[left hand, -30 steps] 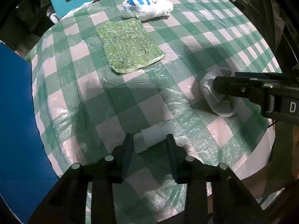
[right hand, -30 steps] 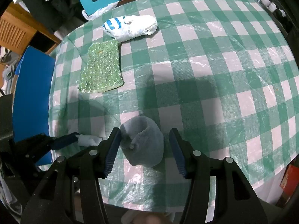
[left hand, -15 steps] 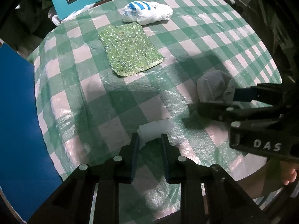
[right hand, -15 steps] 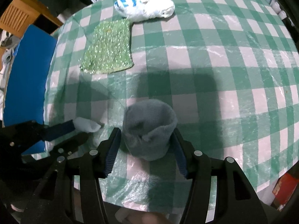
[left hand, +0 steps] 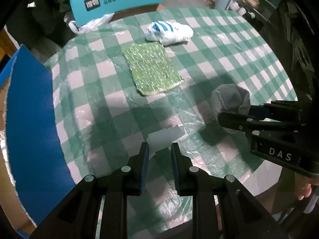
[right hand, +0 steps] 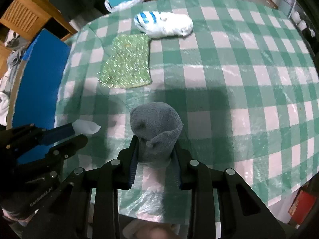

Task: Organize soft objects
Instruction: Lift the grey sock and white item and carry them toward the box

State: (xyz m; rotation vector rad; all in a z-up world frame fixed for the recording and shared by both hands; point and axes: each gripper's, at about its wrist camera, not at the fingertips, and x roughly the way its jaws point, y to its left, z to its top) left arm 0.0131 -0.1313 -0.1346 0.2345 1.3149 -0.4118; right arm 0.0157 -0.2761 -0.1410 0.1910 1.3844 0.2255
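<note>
at about 9 o'clock from the table middle stands a blue chair back (left hand: 30, 119), outside the checked tablecloth (left hand: 229, 45). near 6 o'clock in the left wrist view, the left gripper (left hand: 159, 151) is clenched on a white soft piece (left hand: 165, 136). one second ago its fingers stood wide around this piece; now they have narrowed and pinch its near end. whether the piece is lifted off the cloth i cannot tell.

further toward 12 o'clock lies the green sparkly cloth (left hand: 152, 71), flat, and behind it the white and blue plastic bag (left hand: 169, 32); both are in the same place as before.

toward 3 o'clock, the right gripper (right hand: 155, 155) is grasping the grey sock (right hand: 156, 127). earlier it was open around the sock; now the fingers press its lower part and the sock stands up between them.

so both grasps seem made, and i judge the picking step is finished; the next is carrying both soft things to one place.
</note>
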